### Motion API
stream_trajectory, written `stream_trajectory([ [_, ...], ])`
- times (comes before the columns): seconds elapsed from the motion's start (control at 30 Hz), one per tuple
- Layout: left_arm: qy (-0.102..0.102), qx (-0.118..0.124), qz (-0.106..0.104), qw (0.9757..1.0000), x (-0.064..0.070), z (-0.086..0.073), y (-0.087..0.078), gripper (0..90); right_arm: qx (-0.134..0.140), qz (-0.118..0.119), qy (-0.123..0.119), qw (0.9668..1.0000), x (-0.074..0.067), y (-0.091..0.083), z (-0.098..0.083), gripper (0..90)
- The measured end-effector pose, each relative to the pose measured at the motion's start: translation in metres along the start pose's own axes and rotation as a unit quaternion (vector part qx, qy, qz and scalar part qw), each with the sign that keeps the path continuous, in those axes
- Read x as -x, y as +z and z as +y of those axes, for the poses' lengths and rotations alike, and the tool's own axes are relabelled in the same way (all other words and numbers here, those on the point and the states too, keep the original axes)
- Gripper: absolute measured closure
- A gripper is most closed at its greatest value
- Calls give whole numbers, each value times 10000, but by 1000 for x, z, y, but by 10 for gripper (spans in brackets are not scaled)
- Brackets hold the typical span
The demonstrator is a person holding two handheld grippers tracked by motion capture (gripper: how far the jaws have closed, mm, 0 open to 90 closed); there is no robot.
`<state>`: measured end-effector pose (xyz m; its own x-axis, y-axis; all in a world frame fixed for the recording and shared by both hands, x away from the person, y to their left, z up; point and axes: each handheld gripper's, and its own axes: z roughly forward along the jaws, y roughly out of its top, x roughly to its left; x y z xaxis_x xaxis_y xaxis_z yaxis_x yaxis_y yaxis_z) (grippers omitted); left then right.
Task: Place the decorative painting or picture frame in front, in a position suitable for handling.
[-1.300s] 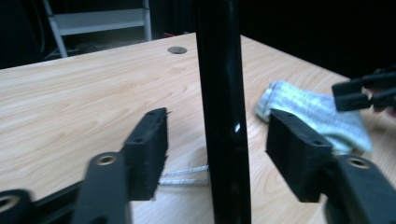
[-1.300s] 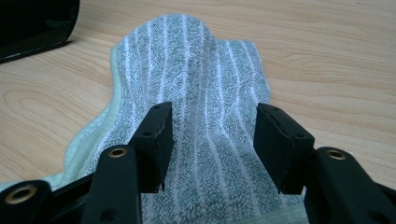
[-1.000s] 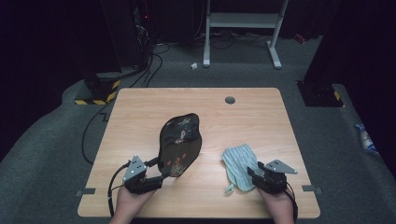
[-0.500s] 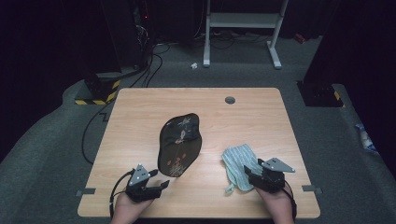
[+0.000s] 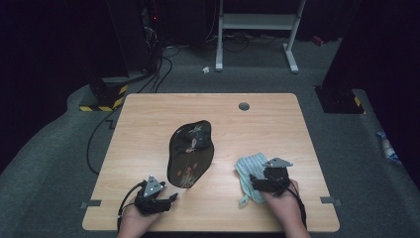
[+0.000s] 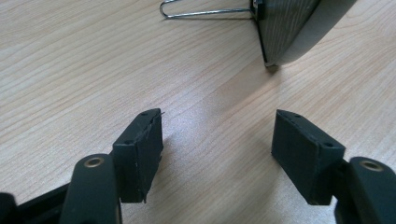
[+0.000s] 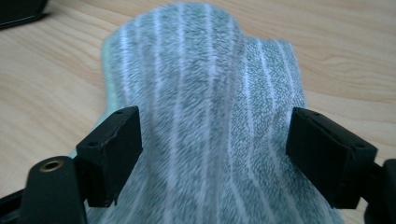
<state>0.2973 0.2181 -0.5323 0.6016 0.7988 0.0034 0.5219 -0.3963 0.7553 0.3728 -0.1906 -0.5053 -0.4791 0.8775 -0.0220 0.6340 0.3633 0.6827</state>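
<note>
Near the desk's (image 5: 148,114) front edge, the left gripper (image 5: 166,200) rests with fingers apart and empty, just short of the propped black plate (image 5: 189,152). The right gripper (image 5: 255,182), its fingers just opened wide, straddles the striped cloth (image 7: 201,93) lying near the front right corner. It probably needs to close on the cloth next.

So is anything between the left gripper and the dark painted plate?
No, just bare wooden table between the open left gripper and the dark painted plate, seen in the left gripper view.
</note>
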Motion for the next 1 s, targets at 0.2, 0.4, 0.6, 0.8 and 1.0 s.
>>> stream_trajectory([
  [0.2,30,-26,-11,10000,0,0,0,304,-477,-133,99,9987,-3,14,6,154],
  [0.4,43,-40,-43,10000,0,0,1,276,-334,44,-64,9994,-8,7,-3,364],
  [0.6,58,-44,-69,9999,0,1,1,268,-204,100,-265,9994,-17,3,-5,628],
  [0.8,42,-46,-69,10000,0,1,1,267,-8,235,-207,9995,-15,1,-7,686],
  [1.0,29,-34,-64,10000,0,0,1,276,448,364,-72,9983,-10,-12,-5,689],
])
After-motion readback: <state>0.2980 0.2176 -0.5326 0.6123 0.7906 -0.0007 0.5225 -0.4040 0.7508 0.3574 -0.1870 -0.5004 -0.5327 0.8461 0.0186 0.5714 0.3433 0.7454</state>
